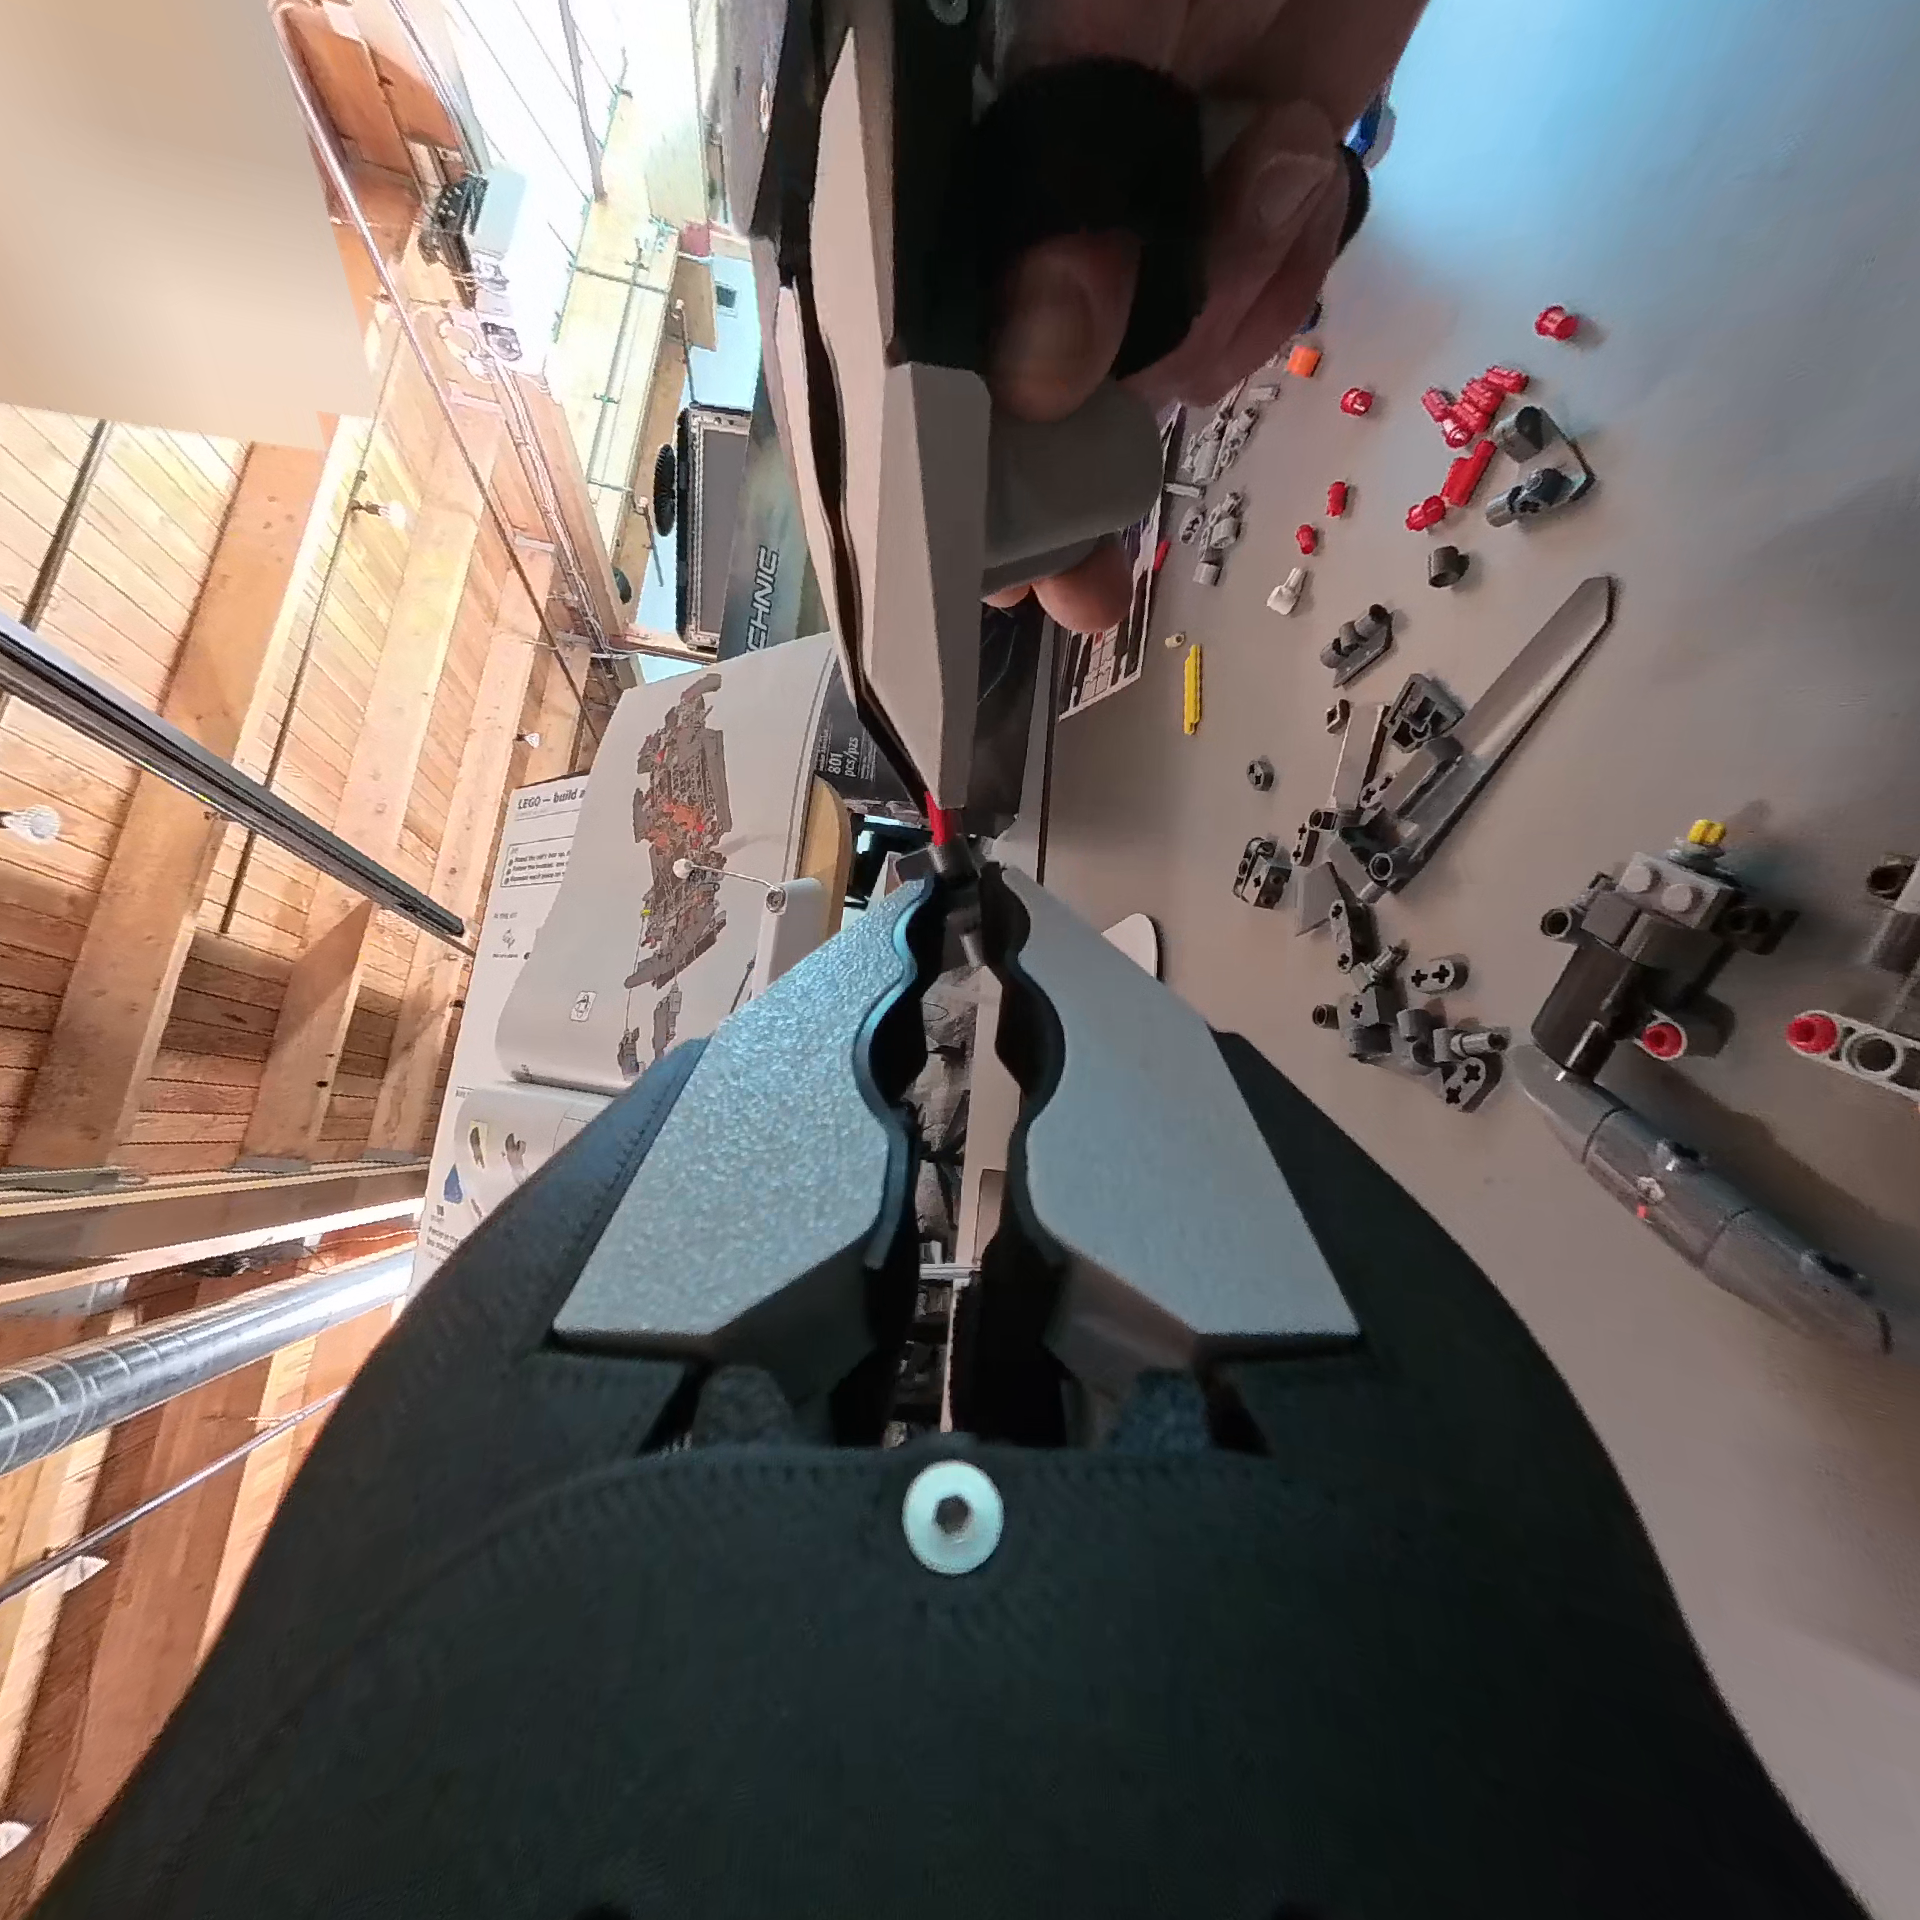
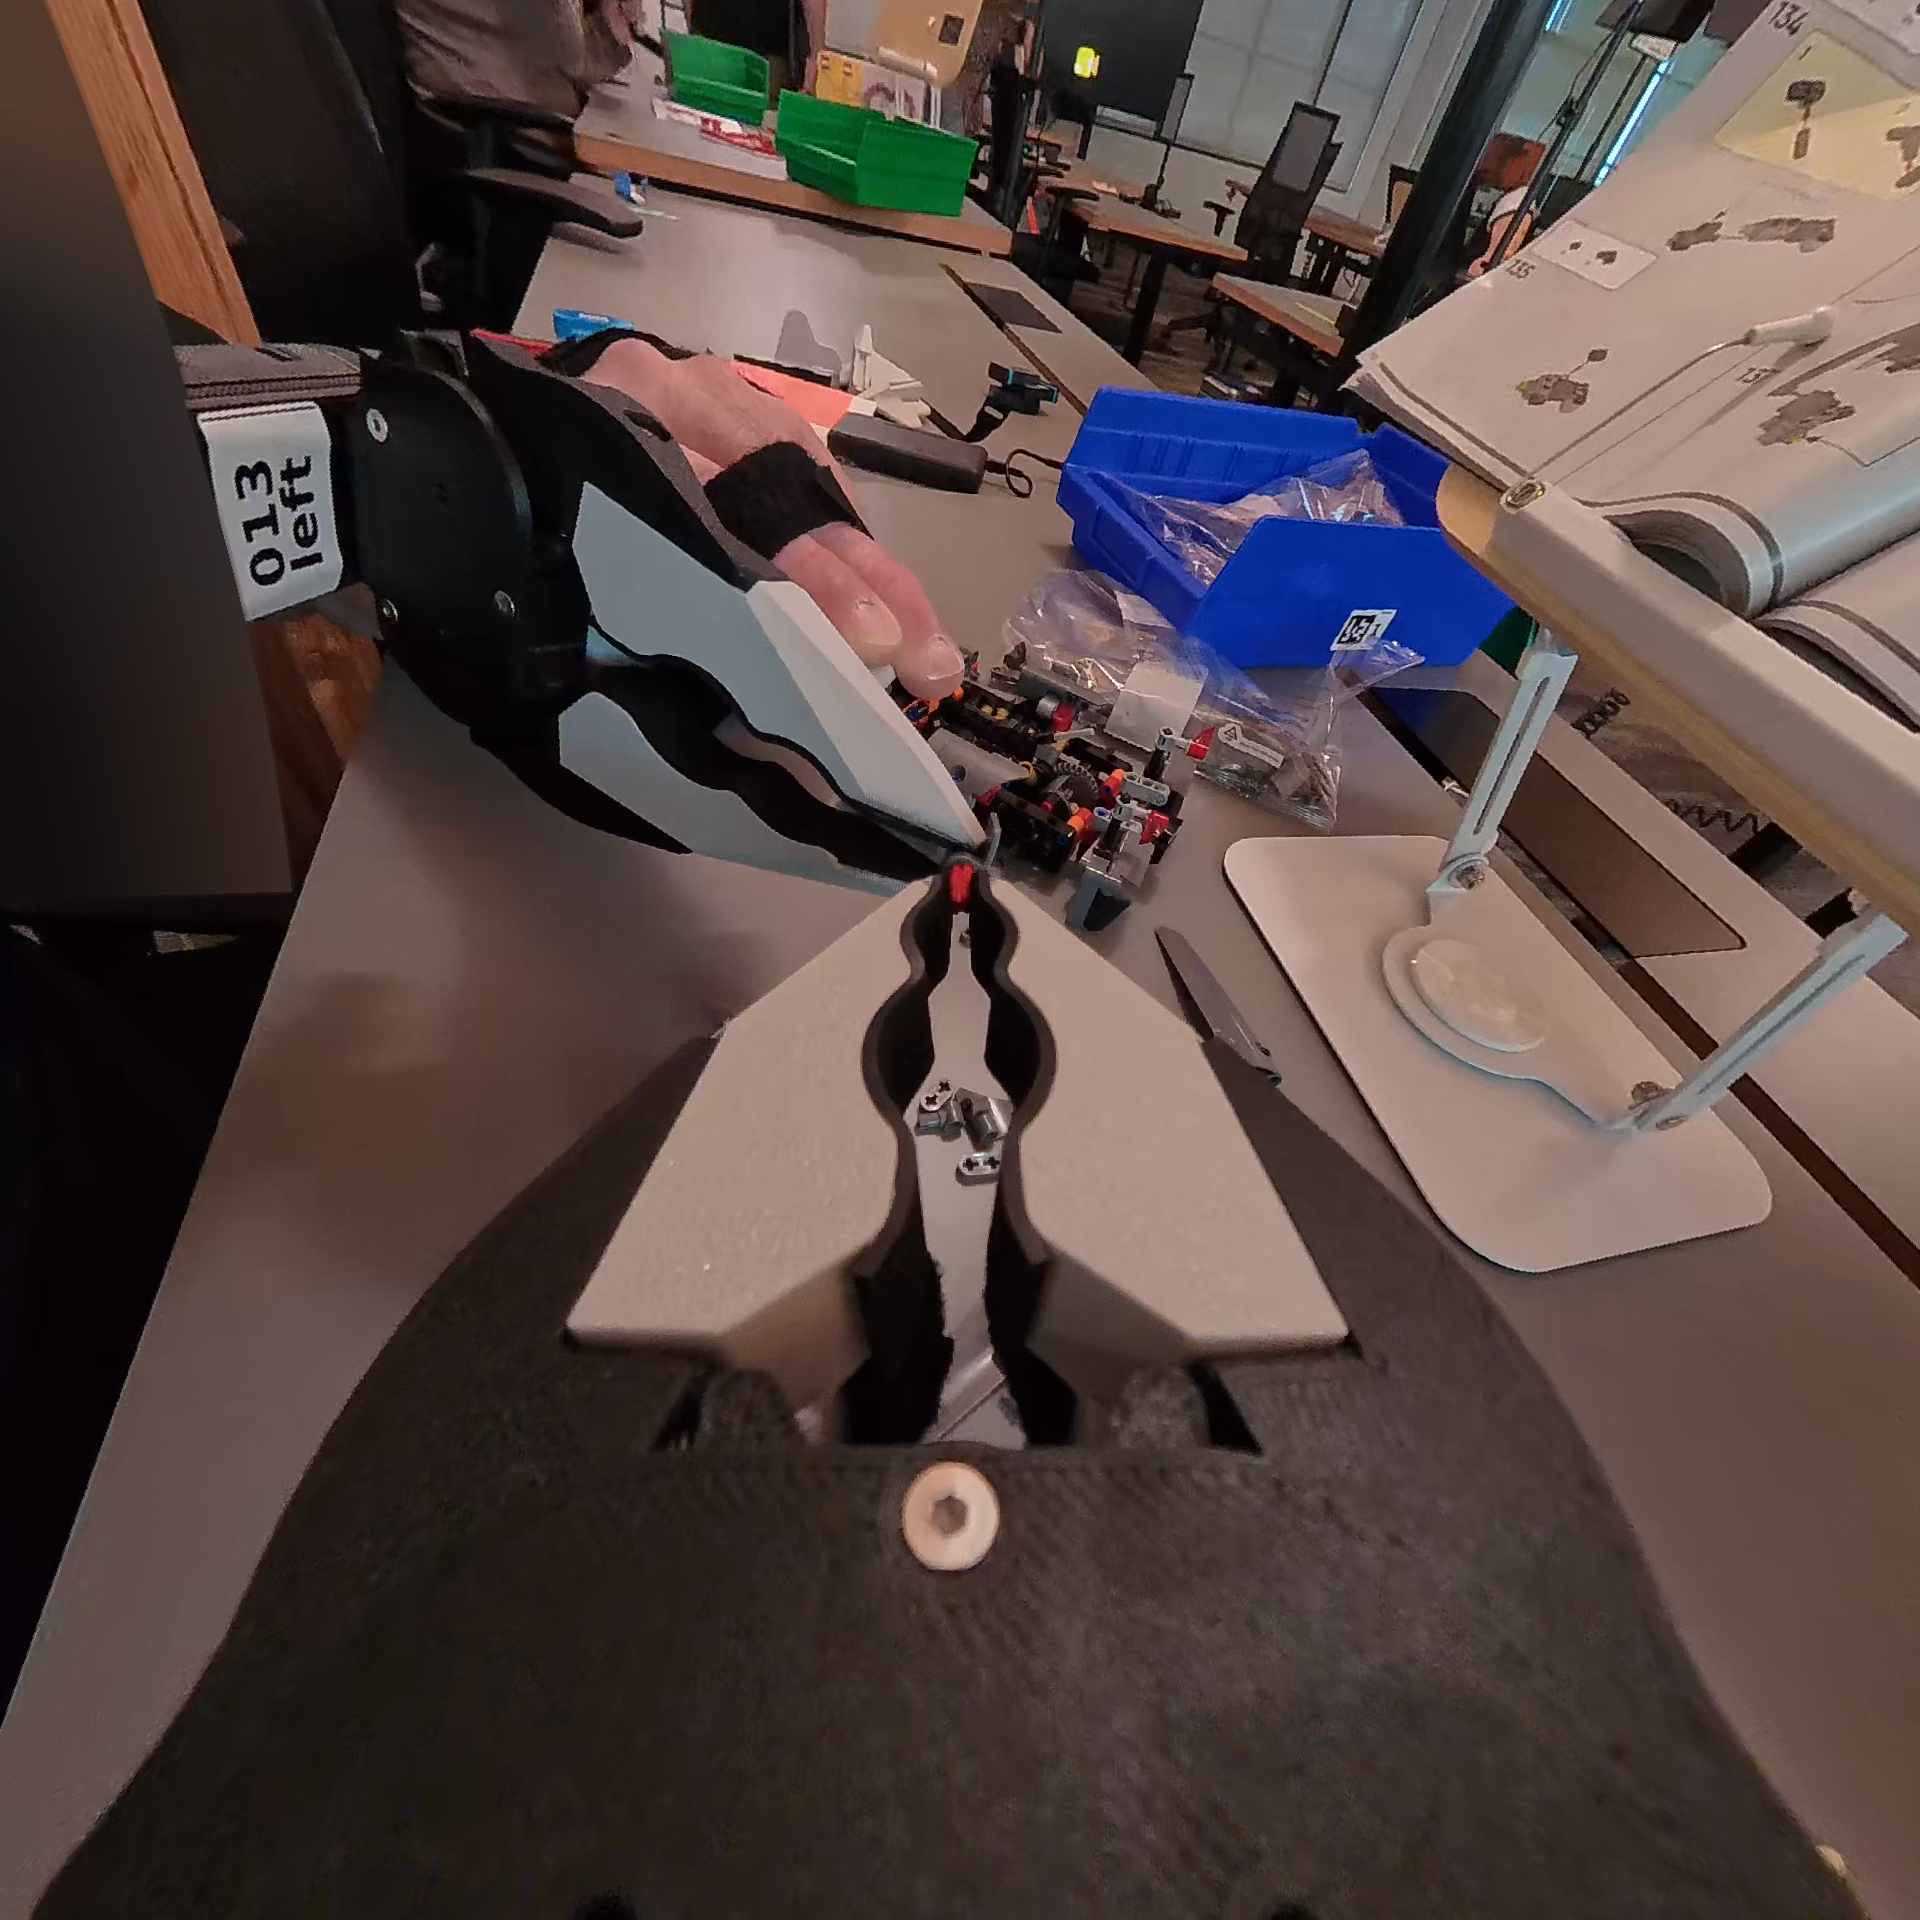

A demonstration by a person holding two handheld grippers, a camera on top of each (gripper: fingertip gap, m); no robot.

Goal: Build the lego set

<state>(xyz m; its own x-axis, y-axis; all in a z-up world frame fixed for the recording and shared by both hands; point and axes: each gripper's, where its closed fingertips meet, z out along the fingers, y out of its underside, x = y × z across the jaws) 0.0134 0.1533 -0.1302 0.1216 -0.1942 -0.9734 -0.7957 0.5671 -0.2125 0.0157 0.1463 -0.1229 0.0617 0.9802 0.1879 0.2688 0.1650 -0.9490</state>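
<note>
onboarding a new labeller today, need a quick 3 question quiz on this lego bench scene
1. True or false: the left gripper and right gripper meet tip to tip above the grey table.
2. Multiple choice: what colour is the small pin pinched in the right gripper's fingertips? A) yellow B) red C) blue
3. Fill in: the clear plastic bags lie in and in front of a ____ bin.

Key
1. True. The left gripper grips a small dark grey connector piece that meets the red pin.
2. B
3. Blue; it stands behind the partly built model.
</note>
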